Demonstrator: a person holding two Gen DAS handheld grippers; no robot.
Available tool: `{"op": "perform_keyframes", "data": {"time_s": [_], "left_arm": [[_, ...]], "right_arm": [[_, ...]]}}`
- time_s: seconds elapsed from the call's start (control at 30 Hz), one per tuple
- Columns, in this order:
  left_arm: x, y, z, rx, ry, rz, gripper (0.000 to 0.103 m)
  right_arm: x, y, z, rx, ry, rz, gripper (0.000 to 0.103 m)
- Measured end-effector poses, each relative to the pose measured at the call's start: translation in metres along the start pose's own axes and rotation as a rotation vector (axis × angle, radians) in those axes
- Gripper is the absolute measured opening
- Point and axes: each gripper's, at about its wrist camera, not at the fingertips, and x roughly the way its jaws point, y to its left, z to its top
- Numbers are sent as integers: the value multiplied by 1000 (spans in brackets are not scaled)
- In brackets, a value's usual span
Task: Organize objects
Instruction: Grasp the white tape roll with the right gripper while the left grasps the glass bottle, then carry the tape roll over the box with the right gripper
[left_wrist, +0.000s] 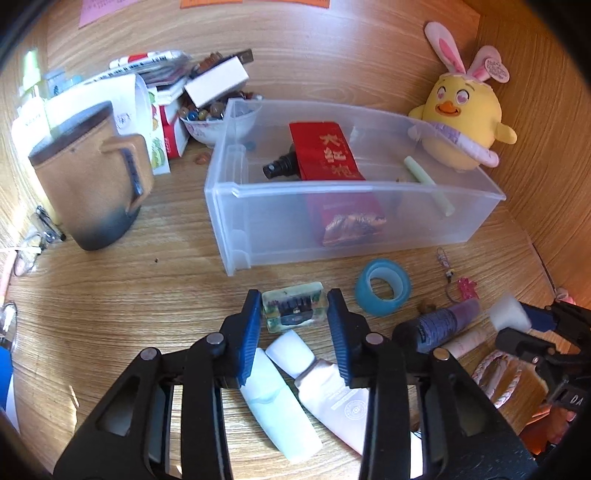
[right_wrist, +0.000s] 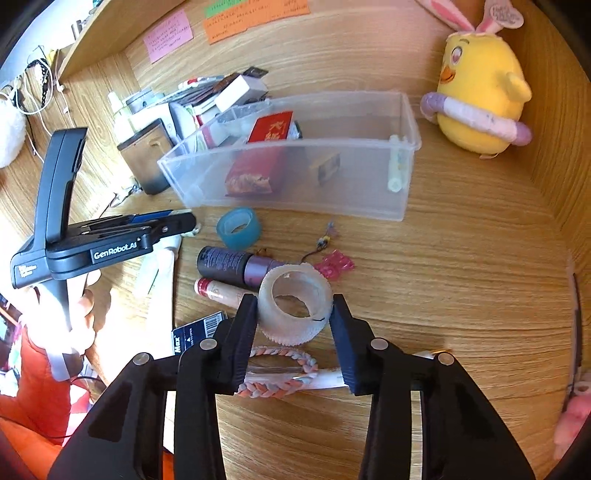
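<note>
A clear plastic bin (left_wrist: 332, 221) (right_wrist: 295, 199) on the wooden desk holds a red packet (left_wrist: 325, 151), a black bottle (left_wrist: 280, 166) and a pale green stick (left_wrist: 428, 181). My left gripper (left_wrist: 293, 308) is open, its blue fingers on either side of a small clear block with a picture (left_wrist: 294, 308) lying on the desk. My right gripper (right_wrist: 293, 314) is open around a white ribbed tape roll (right_wrist: 293, 310); whether the pads touch it I cannot tell. A blue tape roll (left_wrist: 382, 286) (right_wrist: 239, 227) lies in front of the bin.
A brown mug (left_wrist: 88, 181), a bead bowl (left_wrist: 218, 122) and stacked boxes stand left of the bin. A yellow chick plush (left_wrist: 461, 118) (right_wrist: 480, 99) sits at the back right. Tubes (left_wrist: 280, 402), a purple bottle (right_wrist: 236, 267), a braided band (right_wrist: 280, 373) and a pink charm (right_wrist: 334, 267) lie near the grippers.
</note>
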Motion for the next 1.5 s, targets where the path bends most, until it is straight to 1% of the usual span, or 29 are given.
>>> {"op": "perform_keyframes", "data": {"time_s": [0.13,0.27,0.53,0.7,0.83,0.93,1.07,1.2,1.3,1.33,1.43,1.5], "left_arm": [[-13,1,7,-9,-39,-7,36],[-27,1,15,-14,-82,-8,36],[-51,-3,34,-10,-164,-34,36],[-58,-9,46,2,-199,-37,36],[-63,-13,57,8,-230,-41,36],[-62,-14,62,10,-240,-45,36],[-50,-11,62,2,-195,-58,36],[-40,-11,47,29,-139,-43,37],[-28,-11,34,43,-66,-66,43],[-23,-12,28,49,-36,-77,43],[-14,-18,14,81,17,-78,43],[-10,-21,7,93,46,-94,46]], "right_arm": [[-11,-5,6,1,-30,-22,37],[-19,-7,15,-6,-70,-65,37],[-21,-11,39,2,-115,-77,37],[-25,-10,60,-12,-159,-81,37],[-29,-3,80,-51,-204,-103,37],[-29,0,91,-71,-224,-113,37],[-21,1,104,-80,-229,-125,37],[-14,-4,111,-80,-220,-132,37],[-7,-8,115,-82,-203,-135,37],[-4,-9,116,-81,-195,-140,37],[4,-14,118,-80,-176,-151,37],[9,-17,120,-78,-160,-149,37]]}}
